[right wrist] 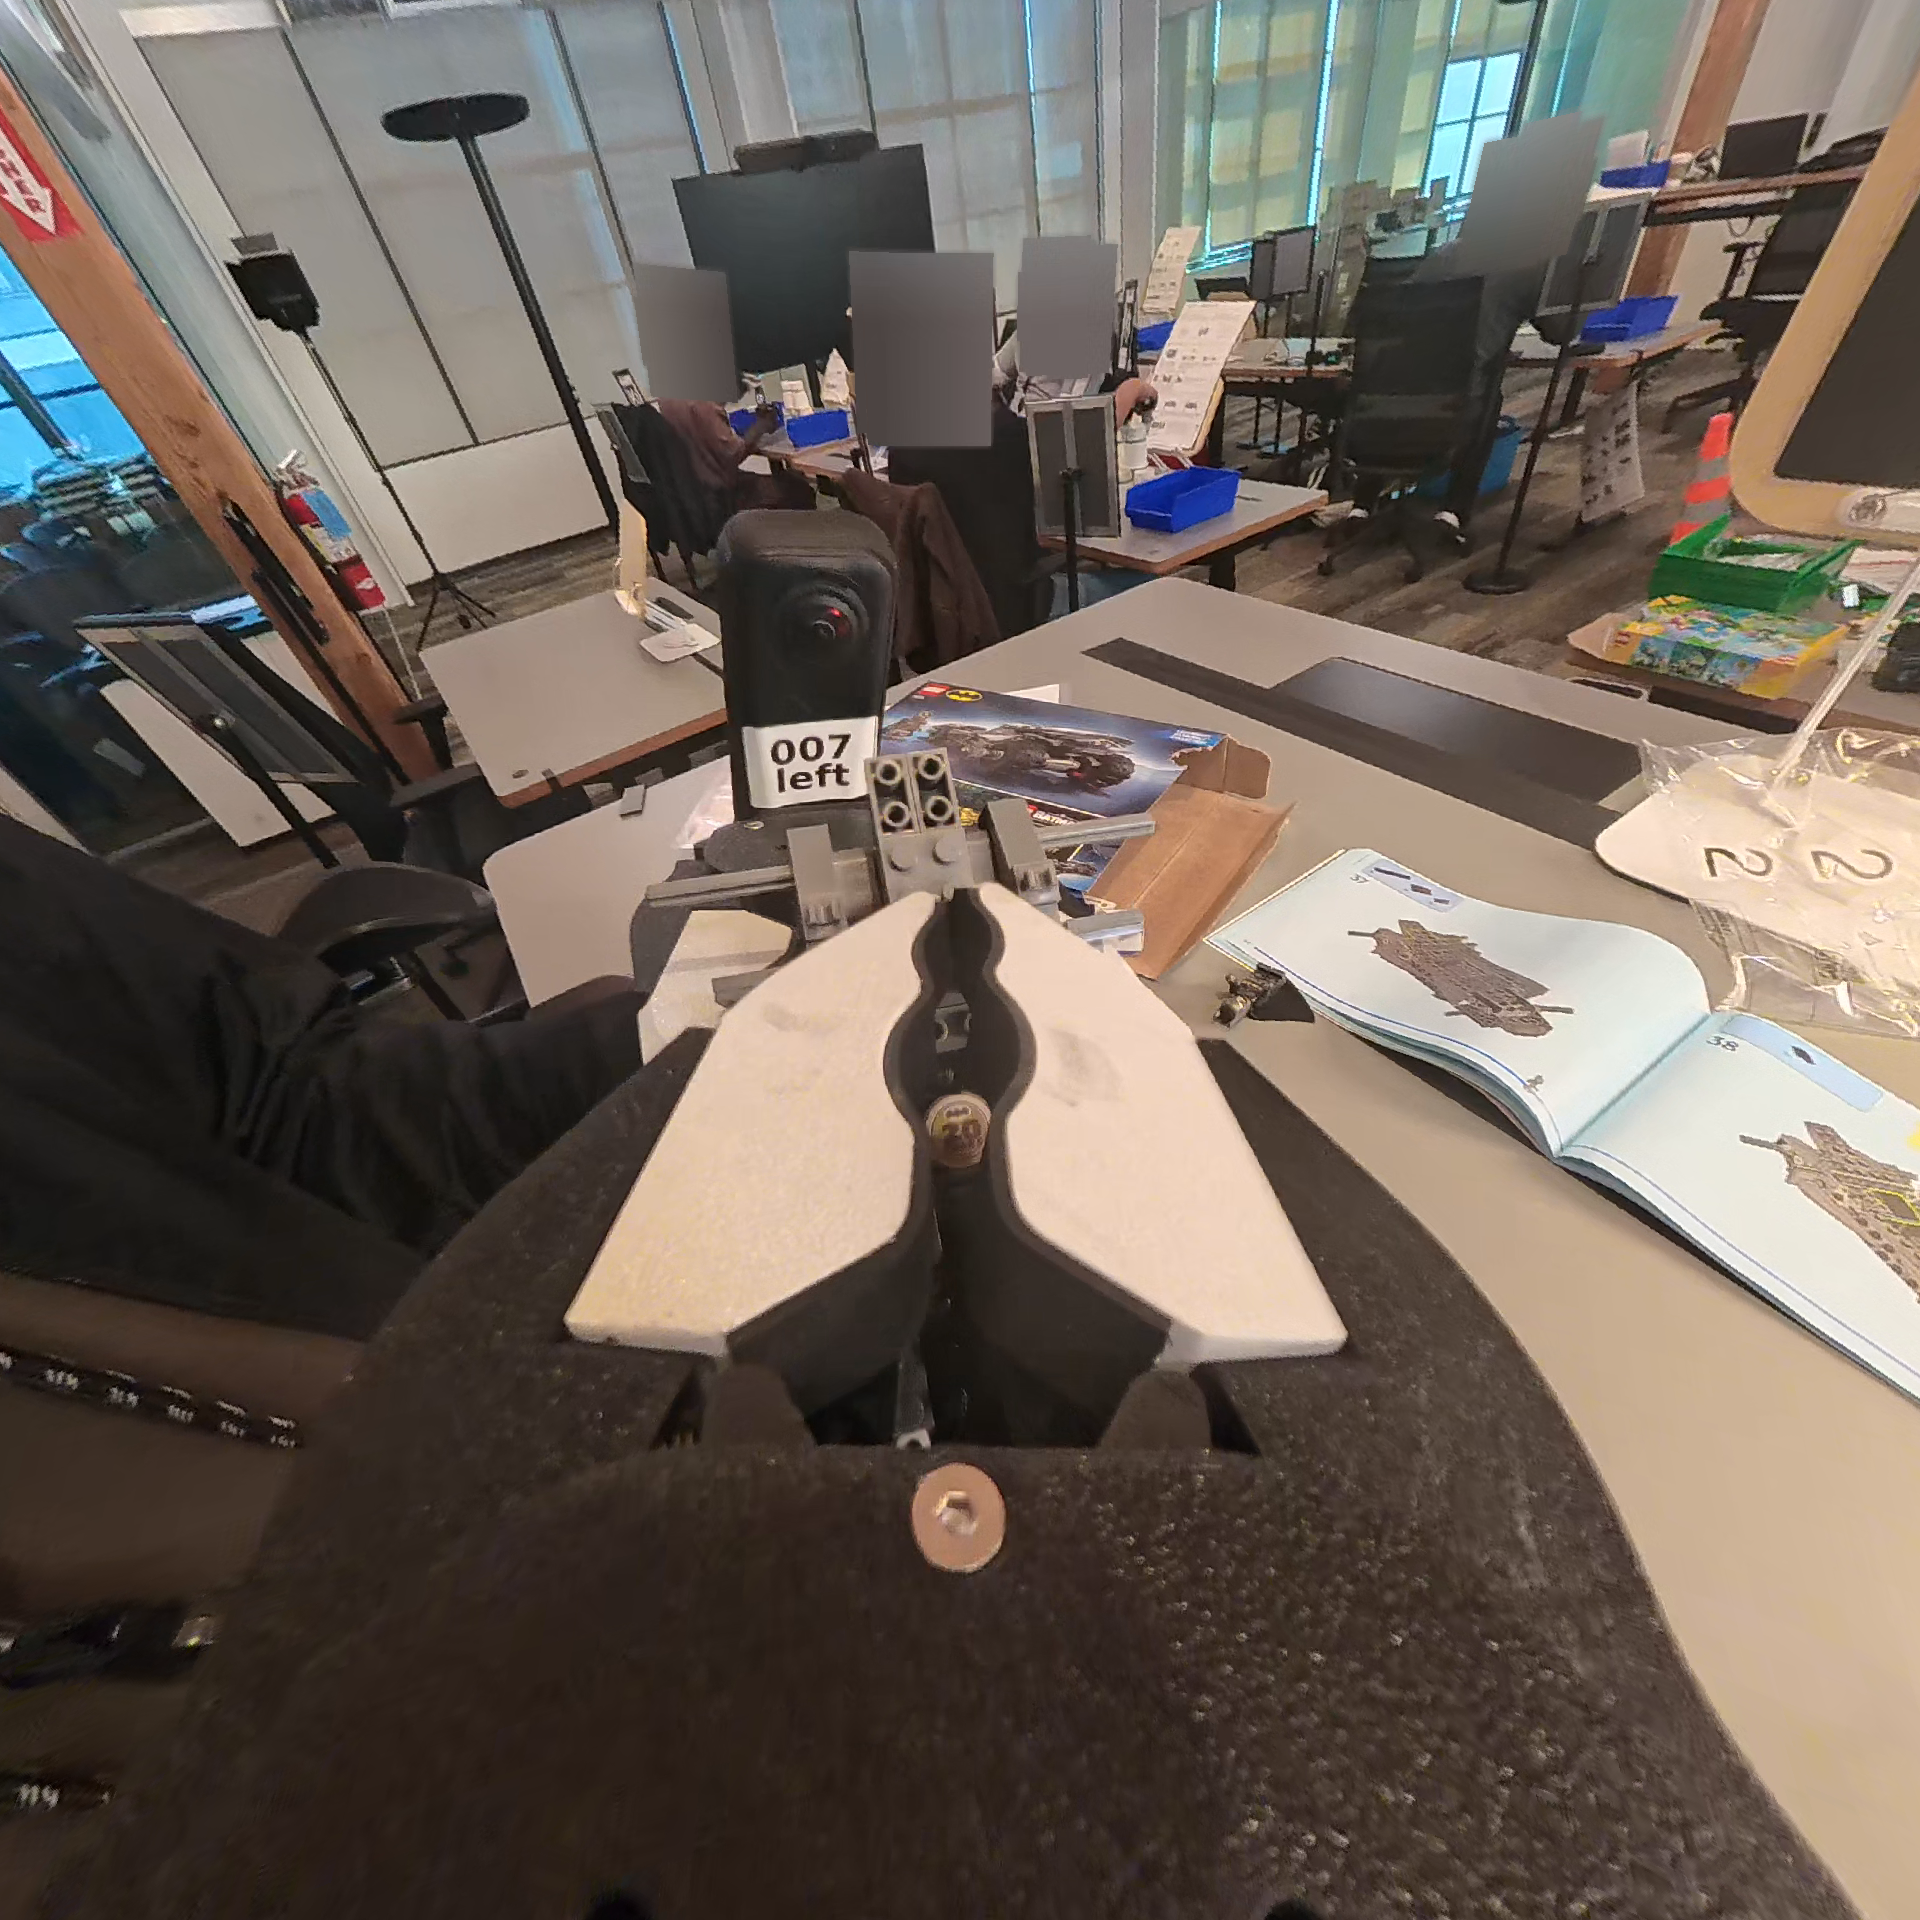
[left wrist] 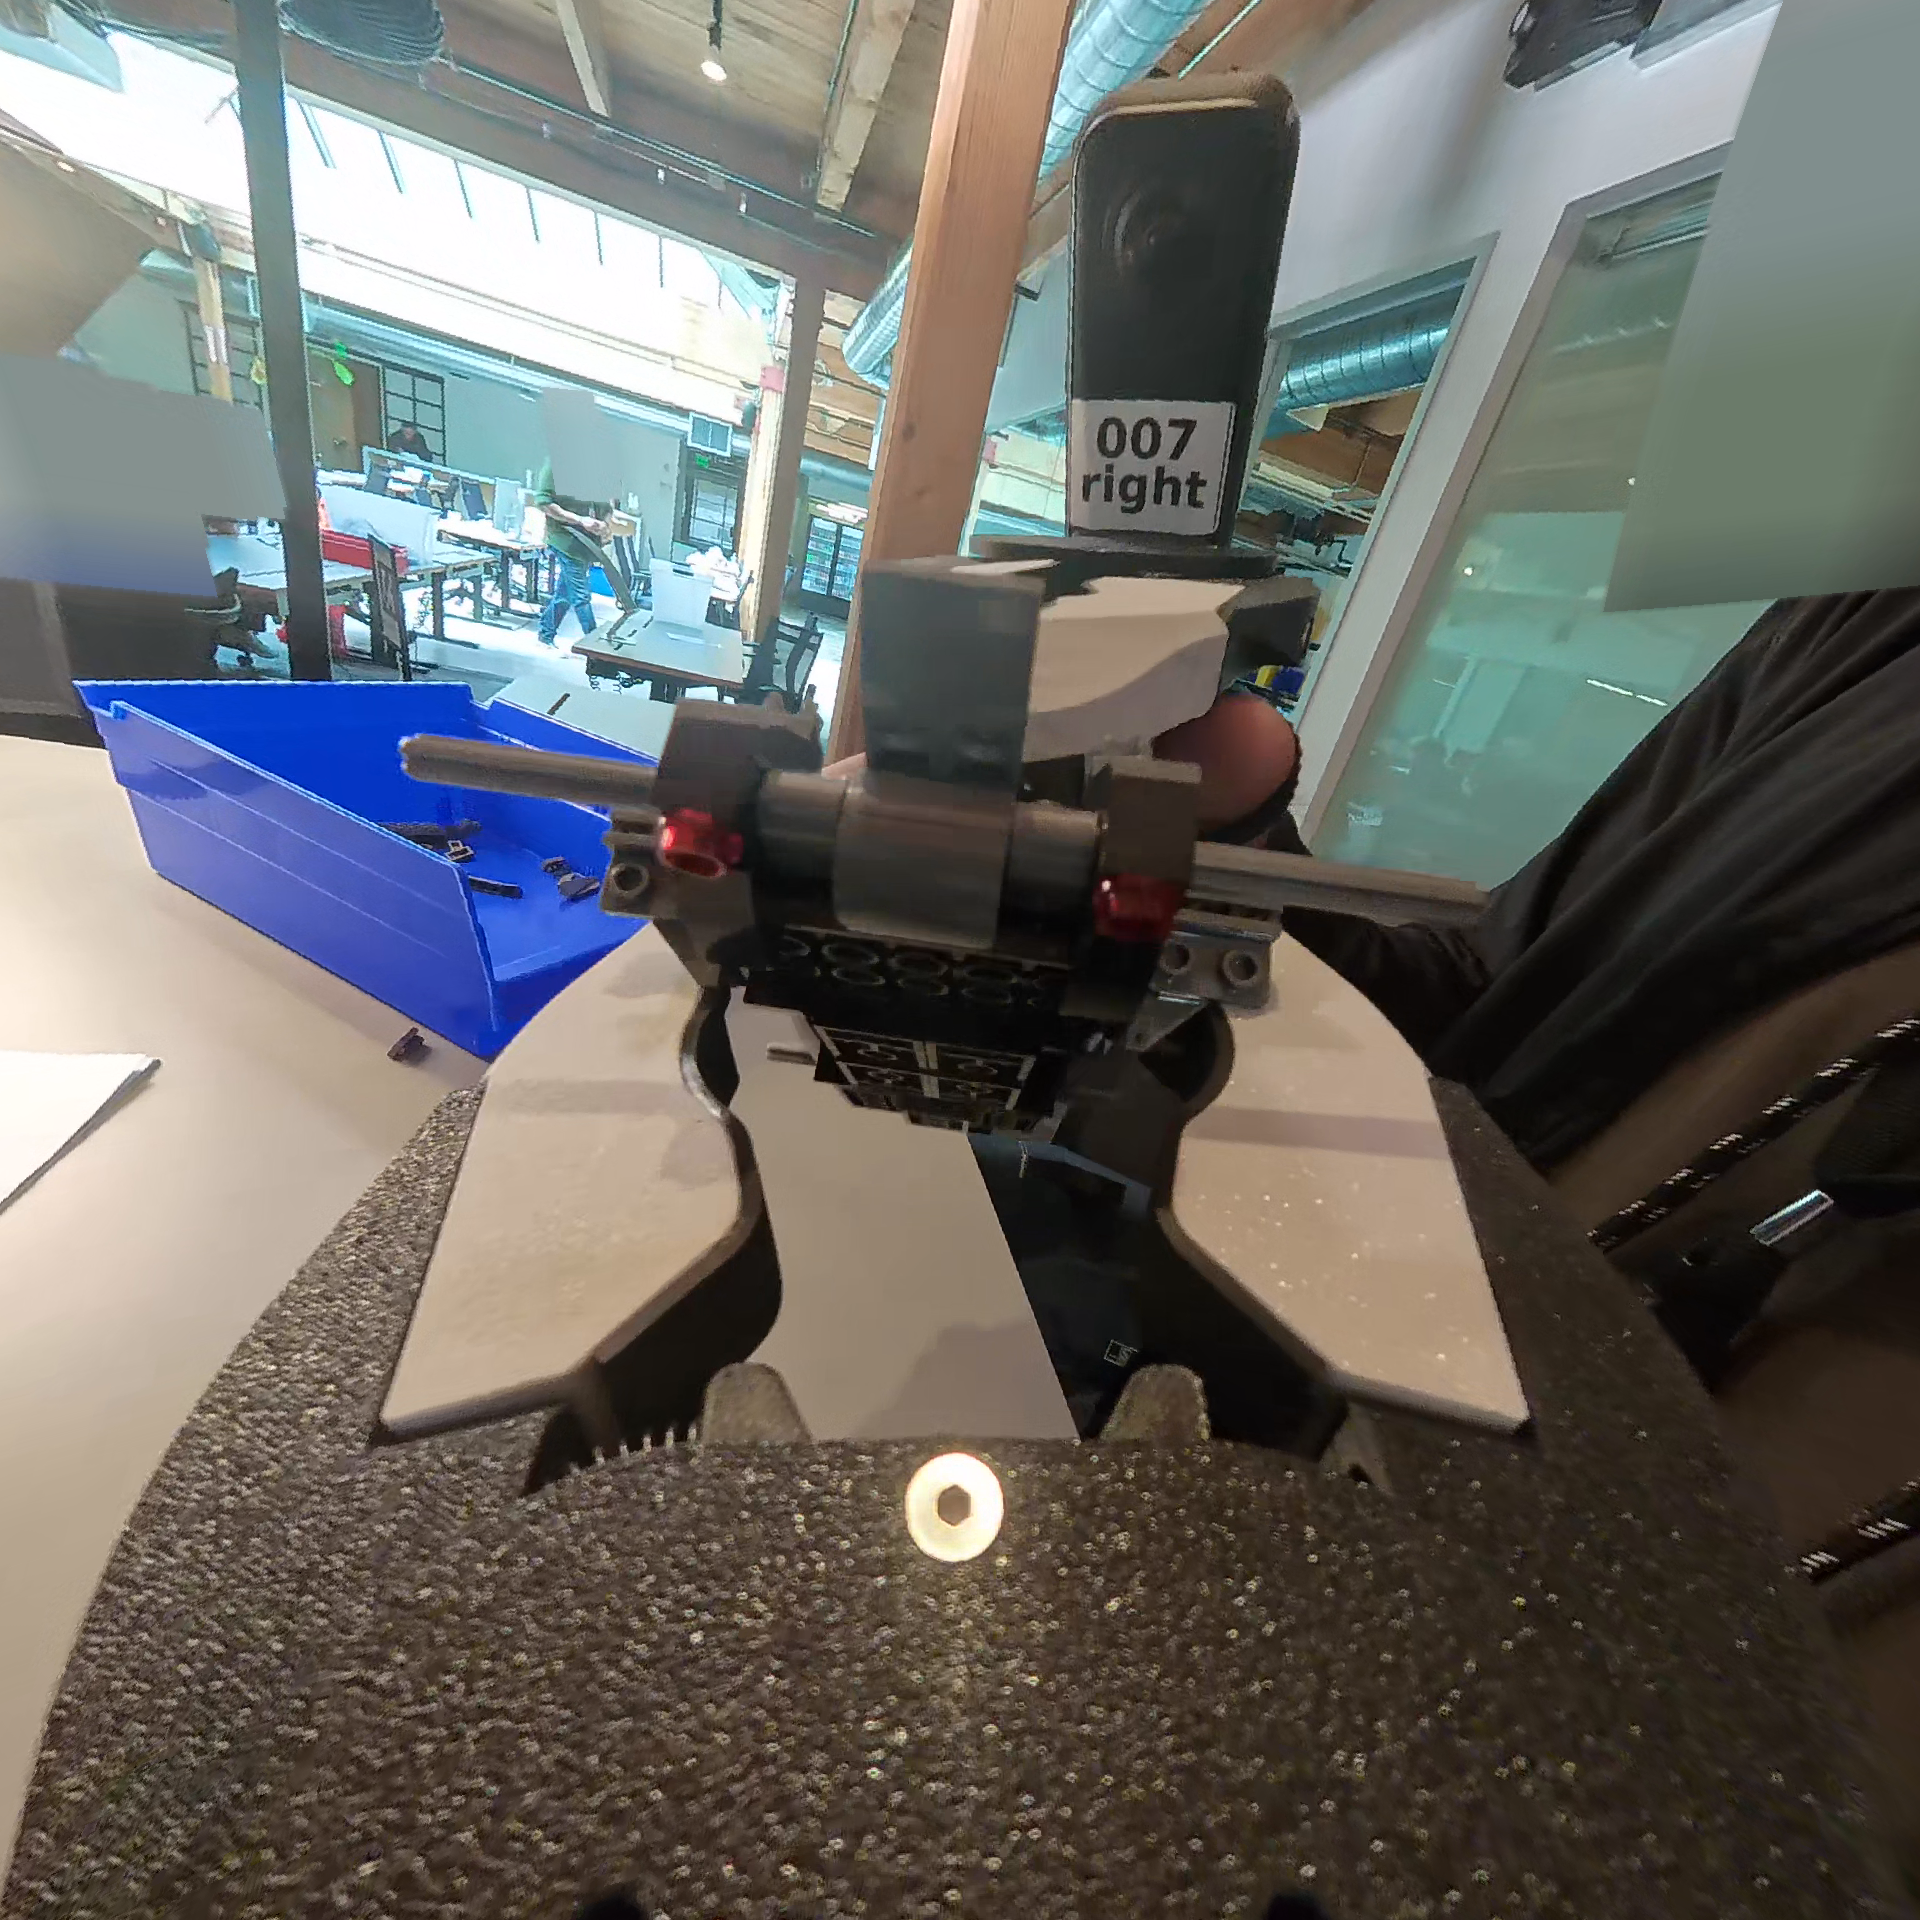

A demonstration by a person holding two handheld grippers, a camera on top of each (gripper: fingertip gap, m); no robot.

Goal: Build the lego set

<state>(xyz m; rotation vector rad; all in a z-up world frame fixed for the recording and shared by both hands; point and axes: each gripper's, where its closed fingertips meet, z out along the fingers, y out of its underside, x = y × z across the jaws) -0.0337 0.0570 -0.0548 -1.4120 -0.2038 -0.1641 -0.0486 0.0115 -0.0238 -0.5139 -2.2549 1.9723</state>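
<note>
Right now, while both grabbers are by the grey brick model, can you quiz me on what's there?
1. True or false: the right gripper has its fingers spread wide apart.
2. The bin holding small dark pieces is: A blue, B yellow, C white.
3. What colour are the two small round studs on the brick model, near its grey axle?
Key: 1 false, they are together. 2 A. 3 red.

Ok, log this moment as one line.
left tool: holds grey-black brick assembly | right tool: shut, tips at its top grey plate
</note>
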